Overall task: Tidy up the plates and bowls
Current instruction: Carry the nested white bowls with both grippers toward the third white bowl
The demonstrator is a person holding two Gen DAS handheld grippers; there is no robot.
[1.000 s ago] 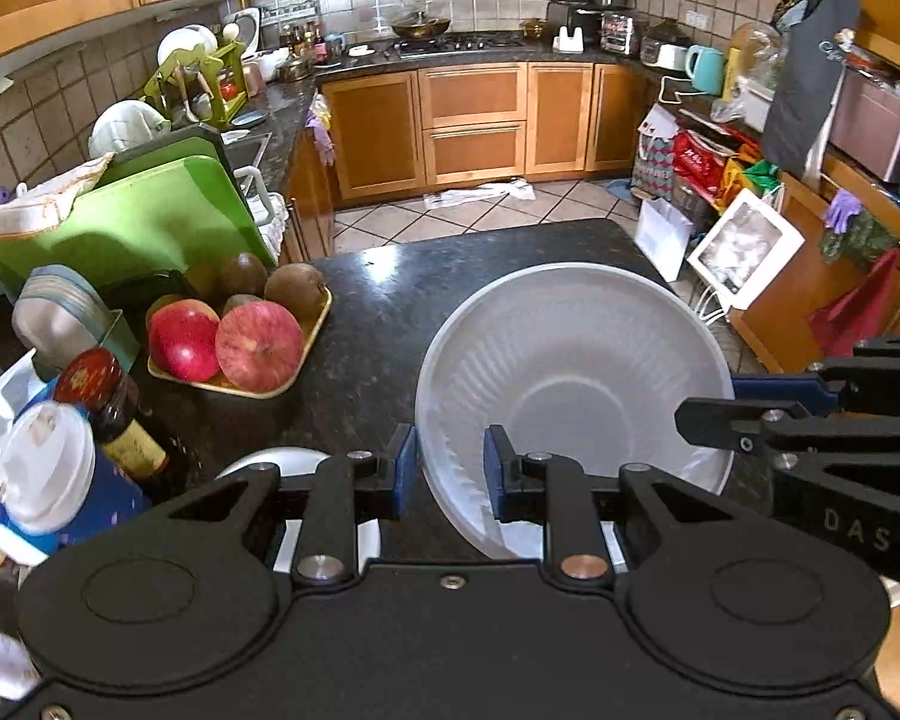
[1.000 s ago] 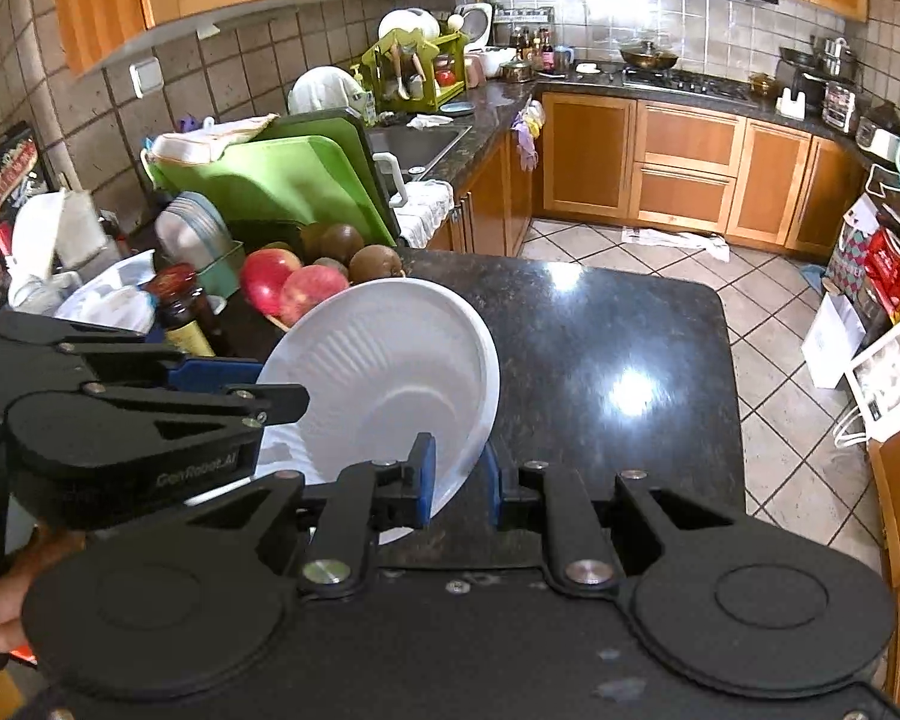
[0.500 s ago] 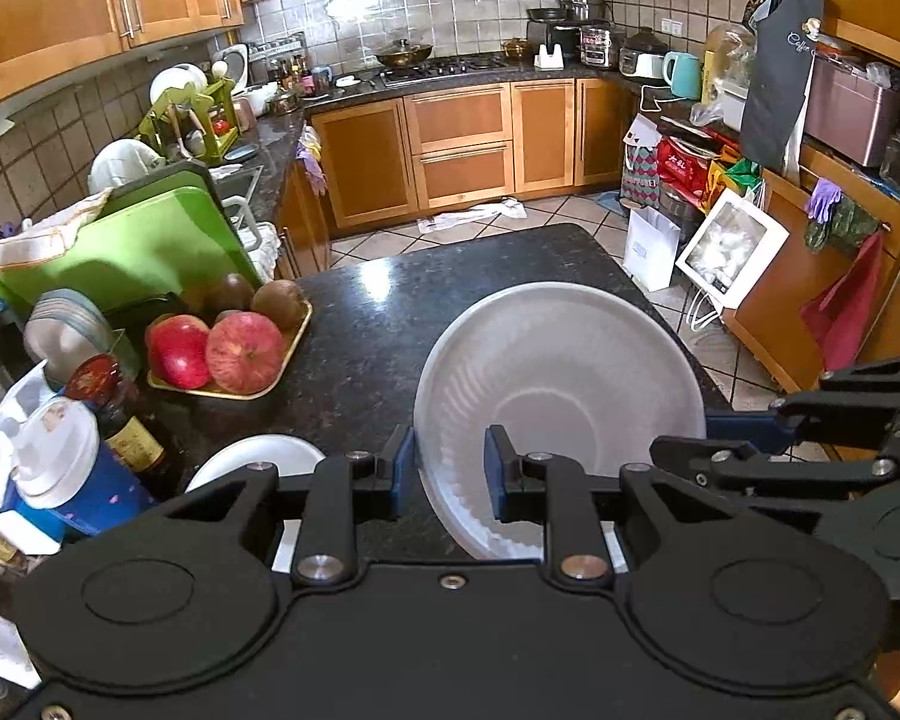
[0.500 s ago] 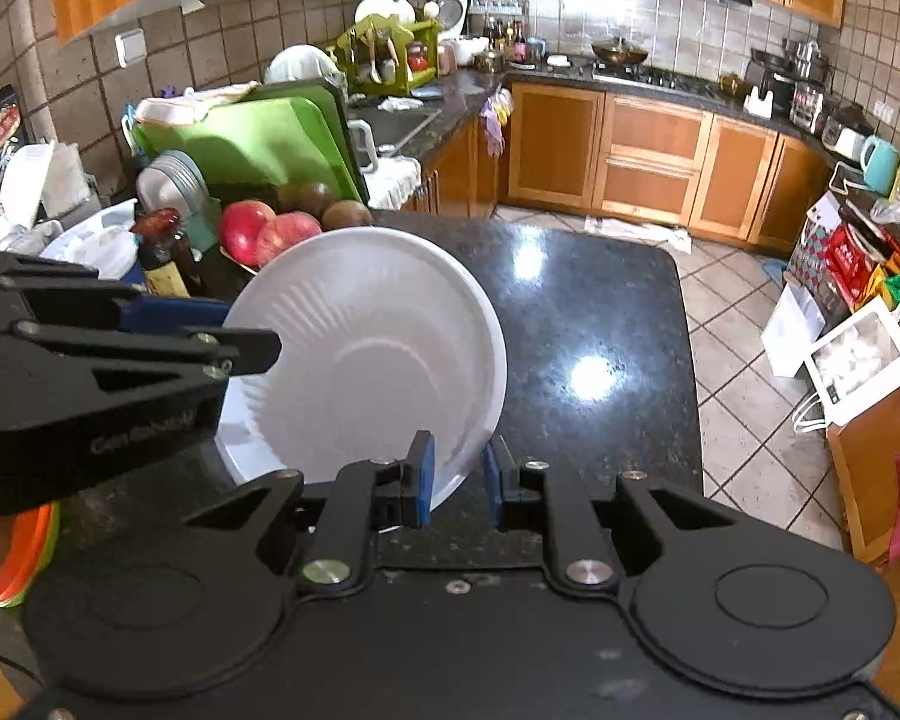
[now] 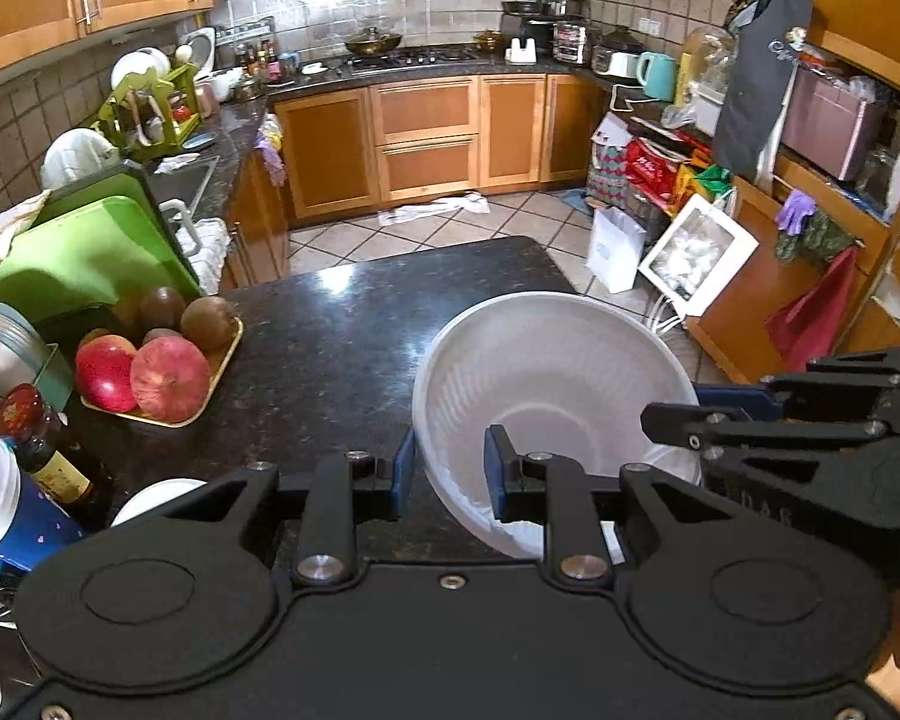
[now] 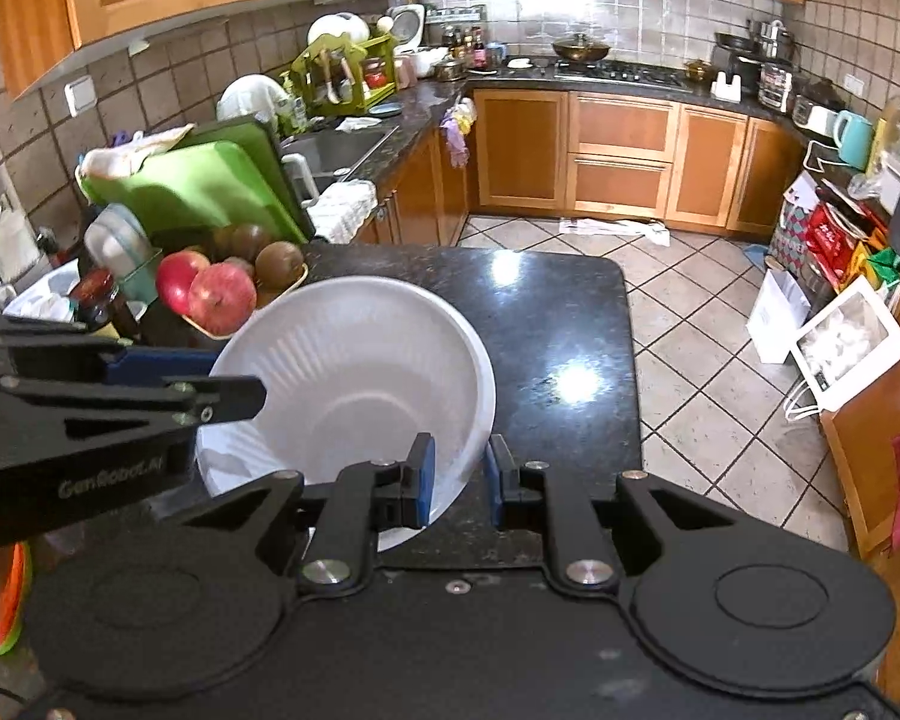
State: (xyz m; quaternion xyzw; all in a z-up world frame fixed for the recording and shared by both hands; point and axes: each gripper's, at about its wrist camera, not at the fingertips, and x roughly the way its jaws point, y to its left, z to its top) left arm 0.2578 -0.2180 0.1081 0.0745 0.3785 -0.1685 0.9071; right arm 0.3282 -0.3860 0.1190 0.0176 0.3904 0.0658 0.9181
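One white bowl (image 5: 555,384) is present, held tilted above the dark bench (image 5: 342,330), its opening turned toward both cameras. Two tongs grip it. The left tongs (image 5: 448,471) are narrowed onto the near-left part of the rim, which passes between the two blue pads. The right tongs (image 6: 456,480) are likewise narrowed onto the rim at the bowl's near-right edge, one pad inside the wall and one outside. In the left wrist view the right tongs enter from the right and meet the bowl's right rim; in the right wrist view the left tongs enter from the left and meet its left rim.

One white plate (image 5: 150,495) lies flat on the bench, near and left of the left tongs, partly hidden by them.

One yellow tray (image 5: 210,384) sits on the left of the bench, well apart from the bowl. It carries two red apples (image 5: 168,378) at its near end and at least three brown fruits (image 5: 207,323) at its far end. One dark bottle with a red cap (image 5: 42,450) stands near and left of the tray. One green cutting board (image 5: 84,252) leans upright beyond the tray.
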